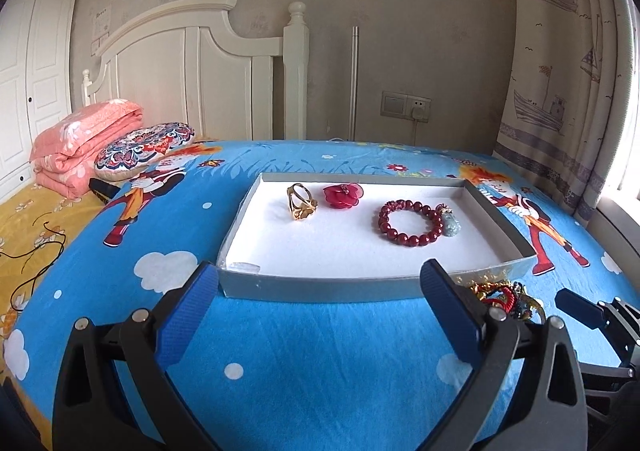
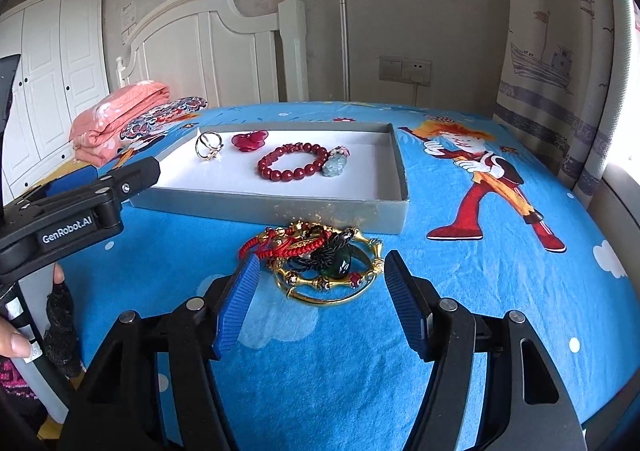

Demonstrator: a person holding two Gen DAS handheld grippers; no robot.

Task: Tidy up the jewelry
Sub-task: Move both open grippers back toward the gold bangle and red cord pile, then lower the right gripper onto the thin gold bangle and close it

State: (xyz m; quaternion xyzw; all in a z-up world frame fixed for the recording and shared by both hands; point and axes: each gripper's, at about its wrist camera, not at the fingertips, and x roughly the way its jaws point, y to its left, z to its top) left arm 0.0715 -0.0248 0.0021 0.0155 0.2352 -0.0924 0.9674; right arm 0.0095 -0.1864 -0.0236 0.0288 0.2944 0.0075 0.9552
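Tangle of bangle and cords (image 2: 320, 263) at frame centre, light, stiff gold rim best hold; right gripper (image 2: 318, 293) jaws apart, empty; left gripper (image 1: 320, 291) likewise

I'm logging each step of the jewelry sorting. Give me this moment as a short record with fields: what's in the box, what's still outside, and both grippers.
box: grey tray on the blue bedsheet
in box: gold ring, red flower piece, red bead bracelet
outside box: tangled pile of bracelets, in front of the tray
right gripper: jaws open, straddling the pile
left gripper: jaws open, empty
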